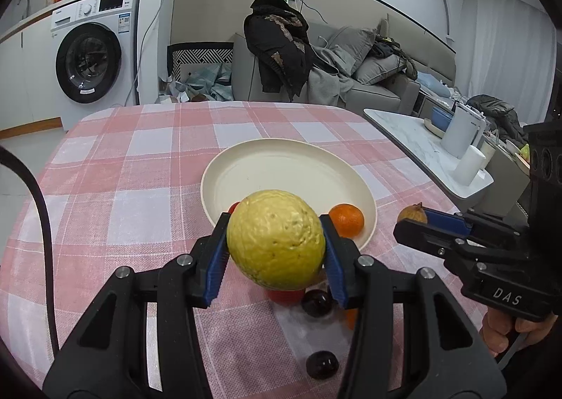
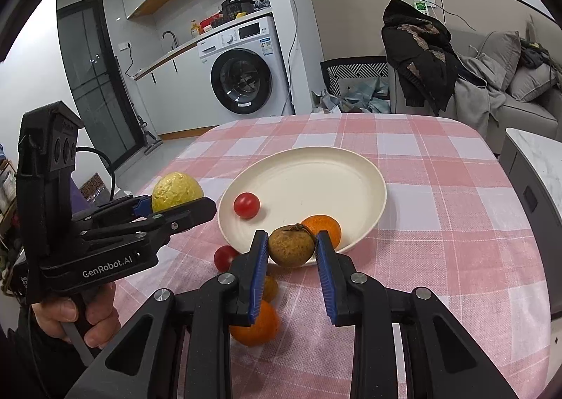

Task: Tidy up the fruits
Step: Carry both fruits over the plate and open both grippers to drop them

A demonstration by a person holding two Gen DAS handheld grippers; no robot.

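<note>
Fingers (image 1: 217, 251) of the left gripper (image 1: 275, 251) are clamped on a lemon (image 1: 275, 237), which is held above the bench (image 1: 140, 188) just before the near rim of the plate (image 1: 246, 167). Fingers (image 2: 258, 265) of the right gripper (image 2: 291, 265) are clamped on a small brown fruit (image 2: 291, 246), held over the plate's near edge. On the plate are seen a tangerine (image 2: 325, 227) and a cherry tomato (image 2: 247, 205); a second tomato (image 2: 224, 257) and another tangerine (image 2: 256, 327) lie on the checked cloth beside and below the fingers, and two dark round fruits (image 1: 318, 302) lie under the lemon. "GenRobot.AI" is read on the left gripper's body, "DAS" on the right one's. Both grippers are pointed forward and tilted downward toward the plate, side by side. Each is gripped from below by a hand (image 2: 84, 318), fingers curled round the handle. The washer's (image 2: 246, 69) labels are too small to be read.
</note>
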